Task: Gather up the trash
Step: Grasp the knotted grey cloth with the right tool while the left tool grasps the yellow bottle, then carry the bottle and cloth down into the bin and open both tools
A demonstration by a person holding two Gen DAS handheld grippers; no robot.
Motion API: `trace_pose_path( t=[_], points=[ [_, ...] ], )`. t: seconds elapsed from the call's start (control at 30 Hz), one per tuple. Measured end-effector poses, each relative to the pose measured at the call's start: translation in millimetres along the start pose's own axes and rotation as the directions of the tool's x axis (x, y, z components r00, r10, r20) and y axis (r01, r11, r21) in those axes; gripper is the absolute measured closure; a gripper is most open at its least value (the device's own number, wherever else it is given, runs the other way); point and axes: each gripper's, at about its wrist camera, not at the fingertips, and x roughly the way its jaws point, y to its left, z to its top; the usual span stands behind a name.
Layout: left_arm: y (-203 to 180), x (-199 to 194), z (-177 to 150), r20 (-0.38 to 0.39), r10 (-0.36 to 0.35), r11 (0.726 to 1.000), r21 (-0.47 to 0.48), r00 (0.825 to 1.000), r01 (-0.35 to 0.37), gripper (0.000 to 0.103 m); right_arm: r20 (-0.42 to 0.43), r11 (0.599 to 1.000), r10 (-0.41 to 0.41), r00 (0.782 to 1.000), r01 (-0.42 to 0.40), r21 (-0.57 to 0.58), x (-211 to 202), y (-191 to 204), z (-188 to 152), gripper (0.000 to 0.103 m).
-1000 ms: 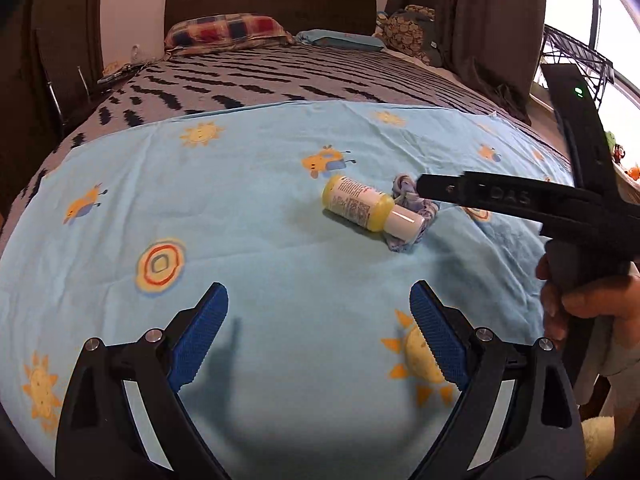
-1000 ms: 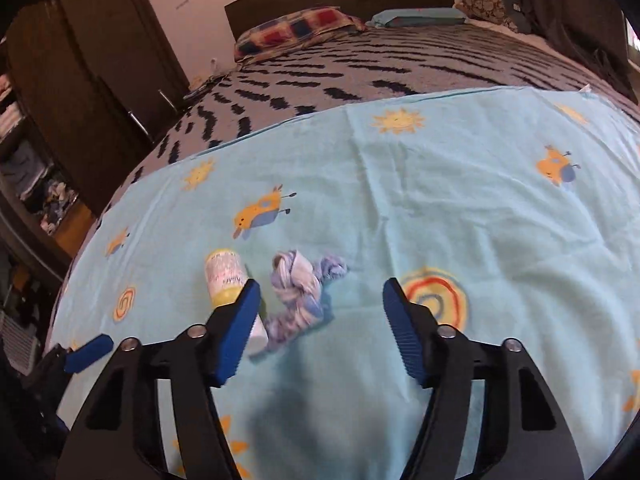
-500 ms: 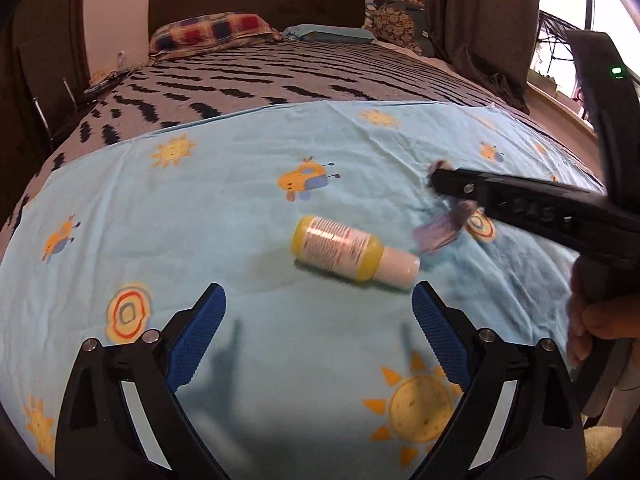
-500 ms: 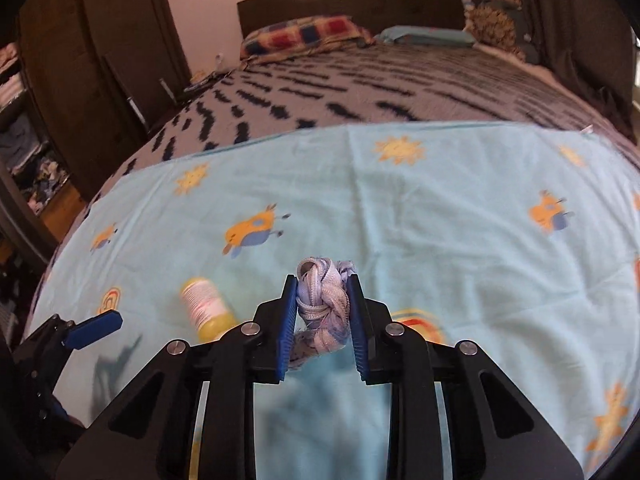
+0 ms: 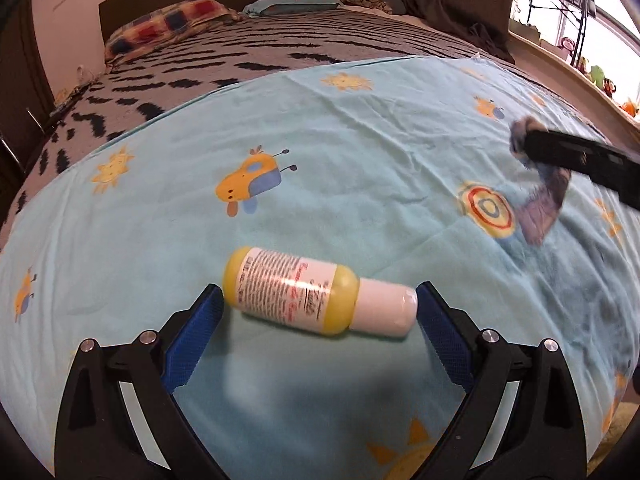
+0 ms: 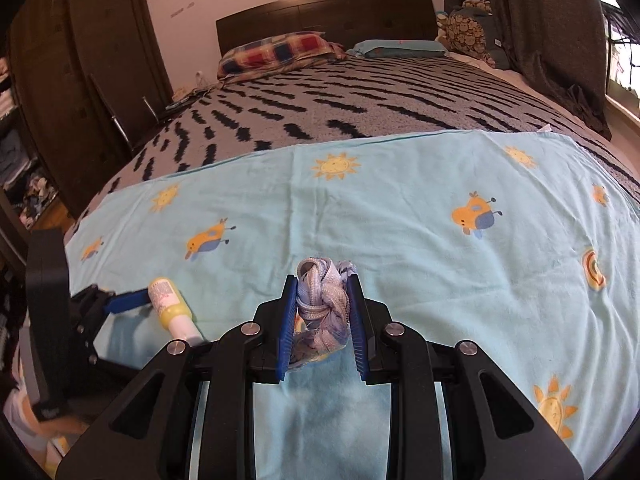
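A yellow bottle with a white cap (image 5: 316, 300) lies on its side on the light blue sheet (image 5: 320, 140). My left gripper (image 5: 318, 306) is open, with the bottle lengthwise between its blue pads; the pads sit close to both ends, and no squeeze shows. My right gripper (image 6: 322, 284) is shut on a knotted blue-and-white cloth scrap (image 6: 320, 300), held just above the sheet. In the left wrist view the cloth scrap (image 5: 544, 208) dangles from the right gripper's black finger (image 5: 580, 160). The right wrist view shows the bottle (image 6: 172, 308) at the left, beside a blue finger (image 6: 128, 302) of the left gripper.
The sheet covers the near part of a bed, with a grey blanket with black marks (image 6: 340, 108) behind it. Pillows (image 6: 276, 52) and a dark headboard (image 6: 320, 16) lie at the far end. A dark wardrobe (image 6: 92, 80) stands left, curtains (image 6: 560, 40) and a window right.
The right gripper closed on the cloth scrap and lifted it away to the right of the bottle. The left gripper moved forward and down until the bottle lay between its open jaws.
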Motion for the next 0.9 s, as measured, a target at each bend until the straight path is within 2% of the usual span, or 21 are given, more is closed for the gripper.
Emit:
trace_pose_path(
  t=[0.03, 0.23, 0.5, 0.63, 0.9],
  points=[
    [0.6, 1.1, 1.8, 0.000, -0.011, 1.000, -0.004, 1.000, 0.011, 0.022, -0.001, 1.000, -0.004, 1.000, 0.004, 0.000, -0.7, -1.5, -0.9, 0.077],
    [-4.6, -4.7, 0.9, 0.012, 0.001, 1.000, -0.002, 1.000, -0.001, 0.022, 0.003, 1.000, -0.007, 1.000, 0.007, 0.002, -12.3, -4.1, -5.4, 0.077],
    [-7.2, -61.2, -21.0, 0.038, 0.020, 0.999, -0.027, 0.999, -0.019, 0.022, 0.027, 0.999, 0.021, 0.999, -0.020, -0.033, -52.1, 13.3, -19.4, 0.077],
    [-9.5, -104.1, -44.6, 0.065, 0.033, 0.999, -0.034, 0.997, -0.031, 0.022, 0.022, 0.996, 0.056, 0.998, -0.054, -0.076, -79.2, 27.7, -38.9, 0.077],
    [-25.0, -179.5, -115.9, 0.095, 0.060, 0.998, -0.039, 0.994, -0.057, 0.022, 0.021, 0.981, 0.140, 0.990, -0.135, -0.140, -137.0, 52.7, -102.0, 0.077]
  ],
)
